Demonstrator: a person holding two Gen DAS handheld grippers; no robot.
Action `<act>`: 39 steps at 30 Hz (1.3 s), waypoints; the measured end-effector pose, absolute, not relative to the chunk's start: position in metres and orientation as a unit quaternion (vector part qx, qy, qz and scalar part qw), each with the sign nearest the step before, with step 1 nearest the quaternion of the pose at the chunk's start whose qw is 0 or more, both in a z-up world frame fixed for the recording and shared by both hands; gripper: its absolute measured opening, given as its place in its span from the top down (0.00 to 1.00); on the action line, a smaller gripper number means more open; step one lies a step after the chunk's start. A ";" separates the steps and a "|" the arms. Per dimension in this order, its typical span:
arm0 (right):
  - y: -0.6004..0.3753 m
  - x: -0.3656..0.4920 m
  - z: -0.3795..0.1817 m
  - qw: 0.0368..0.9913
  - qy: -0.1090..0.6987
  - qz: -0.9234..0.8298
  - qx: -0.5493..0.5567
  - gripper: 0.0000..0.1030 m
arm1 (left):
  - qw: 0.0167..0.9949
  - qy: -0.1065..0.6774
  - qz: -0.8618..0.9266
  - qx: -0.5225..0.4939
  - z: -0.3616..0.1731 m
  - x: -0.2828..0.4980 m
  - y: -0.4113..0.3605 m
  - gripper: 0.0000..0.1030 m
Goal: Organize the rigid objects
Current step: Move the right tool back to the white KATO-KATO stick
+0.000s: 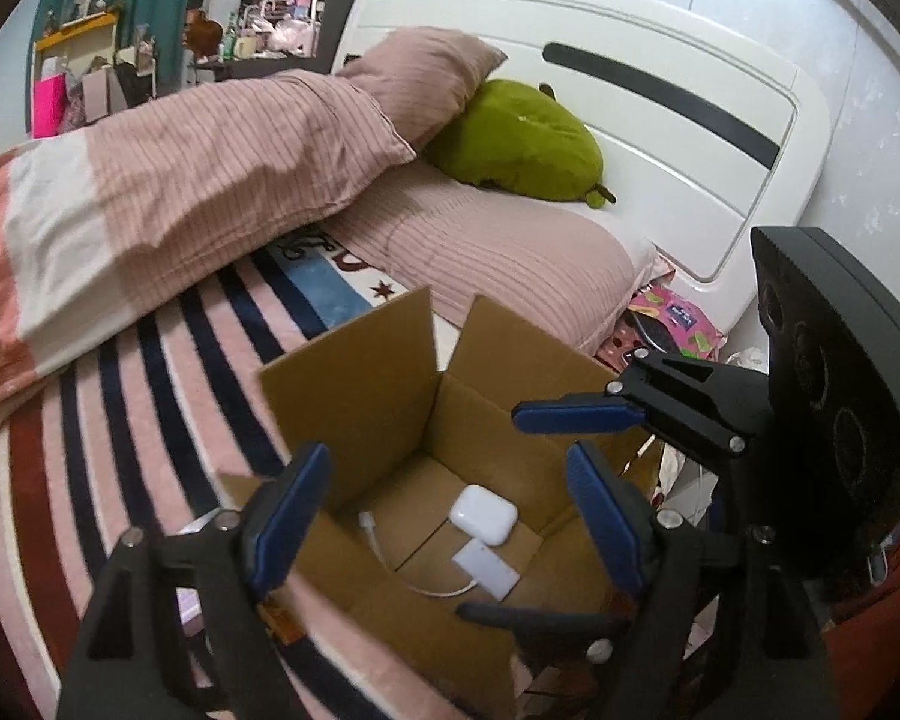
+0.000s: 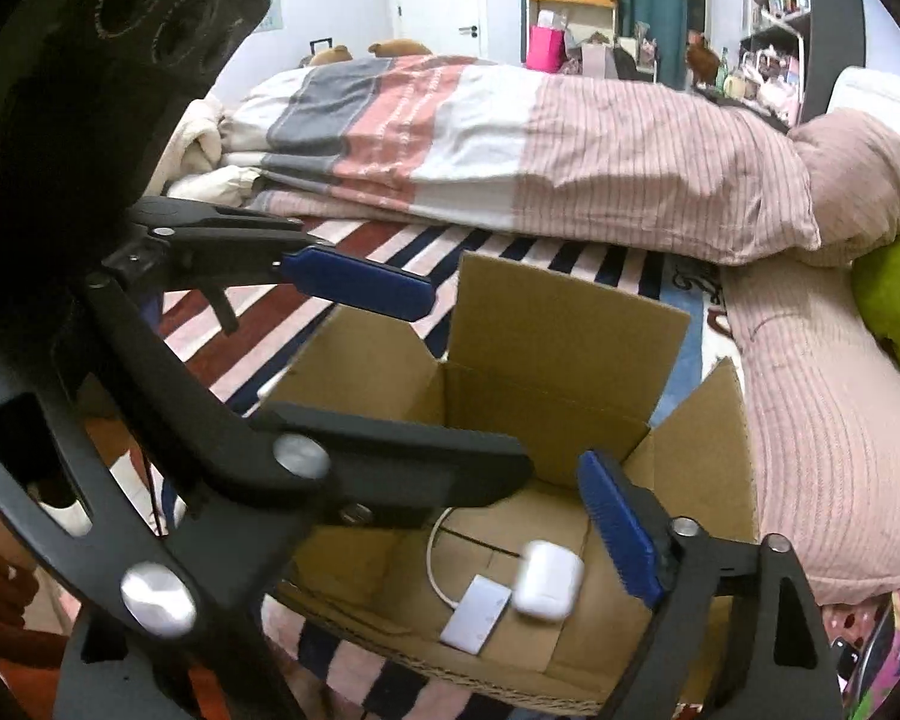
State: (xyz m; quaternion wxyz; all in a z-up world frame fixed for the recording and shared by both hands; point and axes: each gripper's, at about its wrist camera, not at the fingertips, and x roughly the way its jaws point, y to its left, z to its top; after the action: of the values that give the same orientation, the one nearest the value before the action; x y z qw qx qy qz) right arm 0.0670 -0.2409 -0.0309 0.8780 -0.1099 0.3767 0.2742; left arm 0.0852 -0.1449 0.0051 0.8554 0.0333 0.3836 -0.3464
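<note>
An open cardboard box (image 1: 354,396) (image 2: 570,324) stands on the striped bed cover. Inside lie a white earbud case (image 1: 483,513) (image 2: 547,579) and a flat white adapter (image 1: 486,567) (image 2: 475,613) with a short white cable (image 1: 384,552). My left gripper (image 1: 444,504) is open and empty above the box opening. My right gripper (image 2: 558,510) is open and empty, also over the box. In the left wrist view the right gripper (image 1: 546,510) enters from the right, with one blue finger (image 1: 576,417) over the box's right wall. In the right wrist view the left gripper's blue finger (image 2: 360,283) crosses from the left.
A pink striped duvet (image 1: 198,168) (image 2: 570,150) lies folded behind the box. Pink pillows (image 1: 498,258) and a green plush (image 1: 522,141) rest against the white headboard (image 1: 660,120). Cluttered shelves (image 2: 774,18) stand across the room.
</note>
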 end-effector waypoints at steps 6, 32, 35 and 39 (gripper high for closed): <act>-0.207 0.056 -0.014 0.881 0.357 0.288 -0.116 0.16 | 0.878 0.358 -0.317 0.010 0.017 0.071 -0.081 0.23; -0.022 0.137 -0.195 0.791 0.514 0.333 -0.005 0.39 | 0.904 0.395 -0.115 -0.113 -0.093 0.023 0.138 0.17; -0.027 0.152 -0.198 0.799 0.515 0.309 0.012 0.63 | 0.905 0.394 -0.116 -0.113 -0.094 0.022 0.141 0.17; -0.029 0.145 -0.192 0.792 0.516 0.327 -0.003 0.87 | 0.905 0.392 -0.122 -0.113 -0.093 0.022 0.142 0.17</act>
State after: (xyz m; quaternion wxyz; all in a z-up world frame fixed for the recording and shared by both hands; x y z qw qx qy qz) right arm 0.1446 -0.0291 -0.1916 0.7917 -0.0030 0.5162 0.3268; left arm 0.0218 0.1419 -0.0927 0.9050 -0.1127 0.3917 -0.1220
